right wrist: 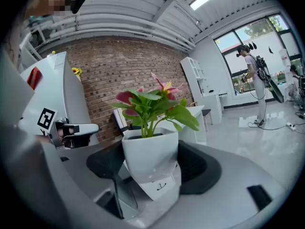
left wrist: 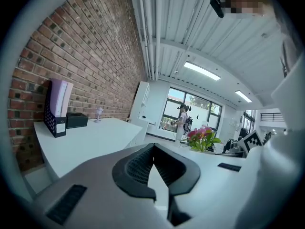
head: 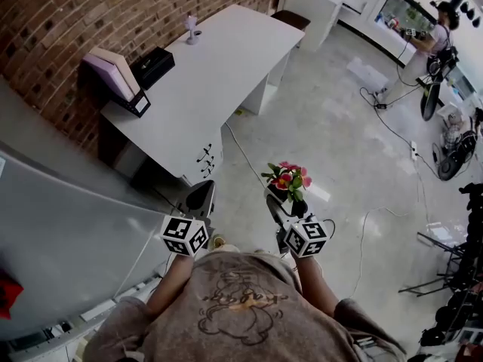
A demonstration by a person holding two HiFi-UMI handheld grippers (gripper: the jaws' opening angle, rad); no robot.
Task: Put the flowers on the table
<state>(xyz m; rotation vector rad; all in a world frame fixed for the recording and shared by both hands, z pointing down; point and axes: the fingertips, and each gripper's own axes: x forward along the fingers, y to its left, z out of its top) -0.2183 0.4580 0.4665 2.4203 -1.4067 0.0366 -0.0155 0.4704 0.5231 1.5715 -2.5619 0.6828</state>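
A white pot (right wrist: 150, 159) of pink flowers (right wrist: 152, 101) stands upright between the dark pads of my right gripper (right wrist: 150, 168), which is shut on its sides. In the head view the flowers (head: 288, 179) hang above the floor in front of me, in the right gripper (head: 285, 202). My left gripper (head: 201, 198) is beside it to the left, shut and holding nothing; its pads meet at the tips (left wrist: 153, 151). The white table (head: 226, 59) stands ahead against the brick wall, well apart from both grippers. From the left gripper view the flowers (left wrist: 202, 137) appear to the right.
On the table's left end stand a file holder with purple folders (head: 117, 78), a black box (head: 153, 66) and a small glass (head: 192, 30). A grey cabinet (head: 60, 232) is at my left. Cables (head: 392, 130) cross the floor; a person (head: 423, 47) stands far right.
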